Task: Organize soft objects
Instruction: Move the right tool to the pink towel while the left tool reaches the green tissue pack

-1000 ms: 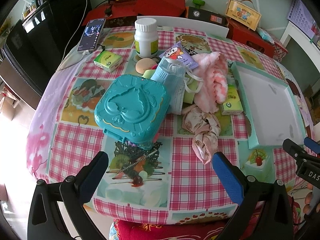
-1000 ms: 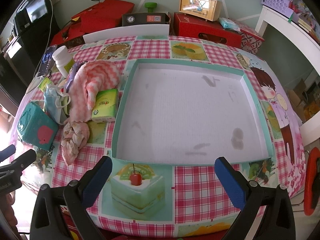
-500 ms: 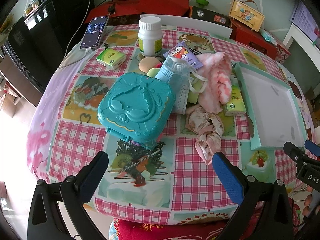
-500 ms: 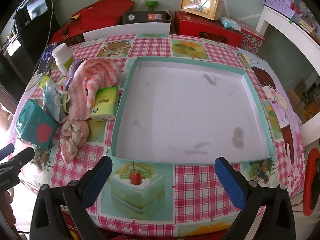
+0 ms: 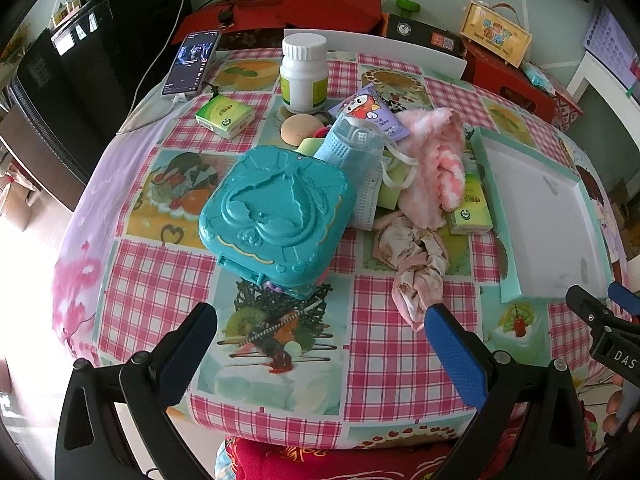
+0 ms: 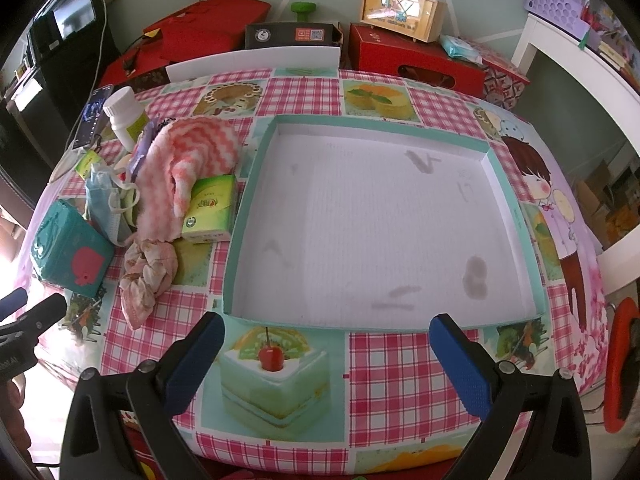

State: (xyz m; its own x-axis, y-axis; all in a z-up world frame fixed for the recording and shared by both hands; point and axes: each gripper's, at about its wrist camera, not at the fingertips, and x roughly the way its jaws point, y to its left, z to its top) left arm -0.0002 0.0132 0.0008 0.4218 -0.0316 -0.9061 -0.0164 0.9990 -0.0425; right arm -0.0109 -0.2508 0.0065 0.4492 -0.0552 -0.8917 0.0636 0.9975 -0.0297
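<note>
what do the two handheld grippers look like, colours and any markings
Both match: the left gripper and right gripper each have black plastic arms with round bolts and slots, tipped with textured blue pads. From the left wrist view, the right gripper's side carries white lettering reading "DAS". No cables or sleeves are visible.

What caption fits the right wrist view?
Open right gripper faces an empty tray; cloths piled beside it.

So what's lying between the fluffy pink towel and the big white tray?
A green tissue pack lies between the pink towel and the tray, clearest in the right wrist view.
</note>
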